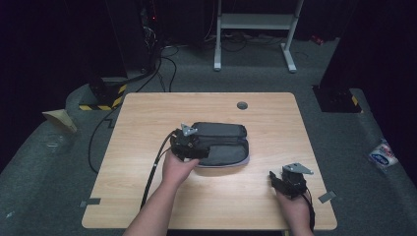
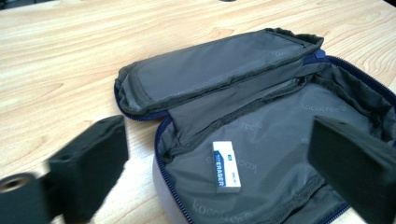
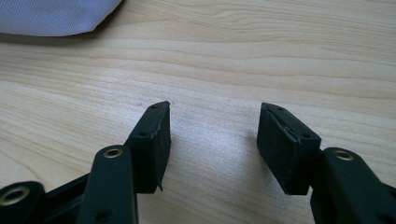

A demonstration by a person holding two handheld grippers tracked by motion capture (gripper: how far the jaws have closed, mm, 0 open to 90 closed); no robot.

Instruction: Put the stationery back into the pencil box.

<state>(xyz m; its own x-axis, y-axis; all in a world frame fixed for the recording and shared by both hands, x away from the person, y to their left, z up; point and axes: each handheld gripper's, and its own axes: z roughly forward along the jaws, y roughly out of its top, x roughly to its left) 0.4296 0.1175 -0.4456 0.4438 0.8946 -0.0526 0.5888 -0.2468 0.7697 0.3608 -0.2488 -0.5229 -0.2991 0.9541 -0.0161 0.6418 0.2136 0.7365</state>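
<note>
We hover over the open pencil case

Our left hand-held gripper (image 2: 219,163) hangs wide open, empty, above the eraser (image 2: 226,166) lying inside the pencil case (image 1: 223,144) mid-counter (image 1: 147,113). Our right hand-held gripper (image 3: 212,140) rests open, empty, well apart. Next, we judge, lower and close on the eraser.

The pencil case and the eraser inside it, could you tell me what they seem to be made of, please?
The pencil case looks like woven synthetic fabric: a matte grey lining that creases softly and carries printed lettering, with a blue zipper along its rim. The eraser appears to be a white rubber or vinyl block in a glossy blue-and-white printed sleeve, probably paper.
</note>
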